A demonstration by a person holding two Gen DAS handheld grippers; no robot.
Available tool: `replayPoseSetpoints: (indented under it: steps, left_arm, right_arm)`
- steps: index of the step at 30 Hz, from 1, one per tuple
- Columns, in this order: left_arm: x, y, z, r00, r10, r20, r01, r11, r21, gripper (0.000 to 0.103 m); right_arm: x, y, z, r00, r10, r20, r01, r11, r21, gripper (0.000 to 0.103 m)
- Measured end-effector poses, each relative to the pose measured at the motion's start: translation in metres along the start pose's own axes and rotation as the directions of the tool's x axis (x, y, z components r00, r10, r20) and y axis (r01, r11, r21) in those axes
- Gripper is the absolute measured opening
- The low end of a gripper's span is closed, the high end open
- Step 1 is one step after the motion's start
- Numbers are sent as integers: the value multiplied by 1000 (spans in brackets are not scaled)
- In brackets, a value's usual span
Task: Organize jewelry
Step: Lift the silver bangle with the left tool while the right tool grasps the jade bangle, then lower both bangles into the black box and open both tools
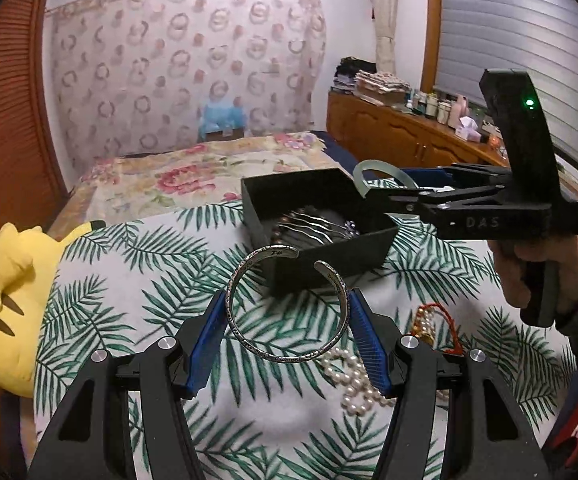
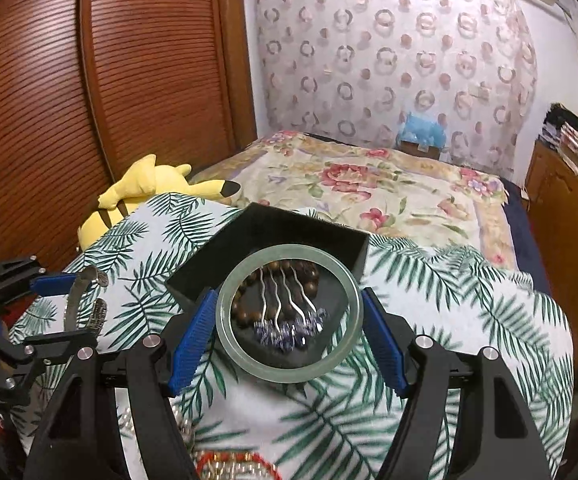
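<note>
My left gripper [image 1: 287,316] is shut on an engraved silver cuff bracelet [image 1: 249,340], held above the leaf-print cloth just in front of the black jewelry box [image 1: 329,268]. The box holds a brown bead bracelet [image 2: 245,292] and silver hair sticks with purple ends [image 2: 289,326]. My right gripper [image 2: 289,318] is shut on a pale green jade bangle [image 2: 229,344], which hangs over the near part of the box. In the left wrist view the right gripper [image 1: 381,190] comes in from the right with the jade bangle [image 1: 359,180] at the box's far right corner.
A pearl strand [image 1: 353,380] and a red-corded beaded piece [image 1: 429,324] lie on the cloth [image 1: 149,264] near me. A yellow plush toy [image 1: 13,304] sits at the cloth's left edge. Beyond are a floral bedspread [image 2: 389,188], a wooden wardrobe [image 2: 109,80] and a cluttered dresser [image 1: 409,136].
</note>
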State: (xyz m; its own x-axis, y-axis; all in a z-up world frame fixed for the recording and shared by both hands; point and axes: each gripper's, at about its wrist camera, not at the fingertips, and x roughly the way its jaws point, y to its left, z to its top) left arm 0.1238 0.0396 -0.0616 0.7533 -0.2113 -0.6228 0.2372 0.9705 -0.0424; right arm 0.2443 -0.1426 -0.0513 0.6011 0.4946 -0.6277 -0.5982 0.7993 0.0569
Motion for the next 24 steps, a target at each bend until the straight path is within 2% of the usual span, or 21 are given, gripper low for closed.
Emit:
replayPoseSetpoints:
  steps: [4, 8, 14, 18, 24]
  left_arm:
    - [3, 4, 6, 1000, 13, 1, -13, 1000, 5, 58]
    - [7, 13, 13, 1000, 20, 0, -20, 1000, -3, 58]
    - [10, 20, 22, 1000, 31, 5, -30, 999, -11, 58]
    - [13, 22, 26, 1000, 16, 6, -16, 1000, -21, 58]
    - [26, 14, 38, 1000, 8, 6, -8, 1000, -5, 58]
  right_arm:
    - [17, 1, 7, 1000, -5, -14, 5, 1000, -8, 74]
    - [25, -1, 9, 999, 45, -2, -45, 999, 11, 74]
    - [39, -6, 10, 999, 41, -31, -40, 998, 46, 74]
    - [35, -8, 13, 997, 78, -14, -77, 995, 66, 75]
    - [16, -16, 7, 998, 59, 7, -60, 995, 85, 75]
